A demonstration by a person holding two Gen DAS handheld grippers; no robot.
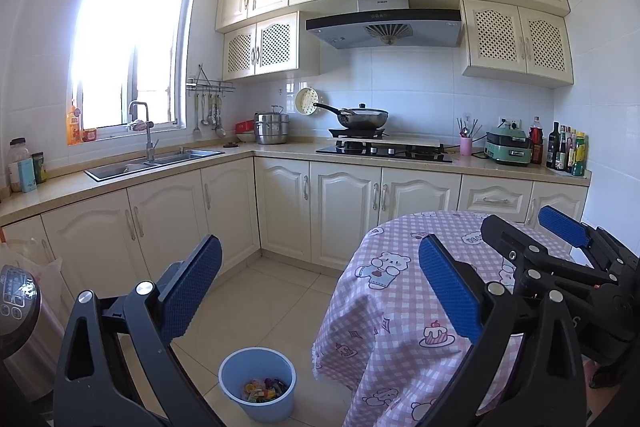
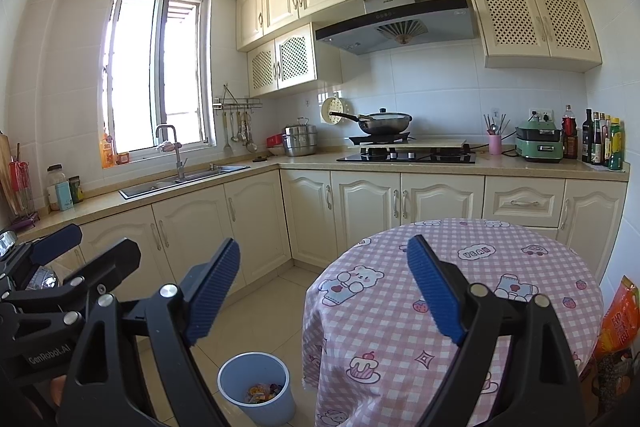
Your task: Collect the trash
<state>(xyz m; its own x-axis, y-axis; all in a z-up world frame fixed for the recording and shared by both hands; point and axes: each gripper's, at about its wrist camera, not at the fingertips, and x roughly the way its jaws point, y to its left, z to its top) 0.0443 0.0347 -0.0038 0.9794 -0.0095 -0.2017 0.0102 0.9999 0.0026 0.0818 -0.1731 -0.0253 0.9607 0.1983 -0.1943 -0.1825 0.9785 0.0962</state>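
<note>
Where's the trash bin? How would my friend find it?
Find the round table with the pink checked bear cloth. On the tiled floor just left of it stands a small light-blue bin. It's the only bucket there, with colourful wrappers inside.

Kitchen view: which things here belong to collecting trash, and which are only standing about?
For the job:
- blue bin on the floor, with colourful wrappers inside
- left gripper and right gripper, both open and empty

Standing about:
- wok
- steel pot
- bottles
- pink cup

A blue bin (image 1: 257, 383) holding colourful wrappers (image 1: 262, 390) stands on the floor just left of the pink-checked table (image 1: 384, 307); the left gripper (image 1: 320, 291) gapes empty above it.
</note>
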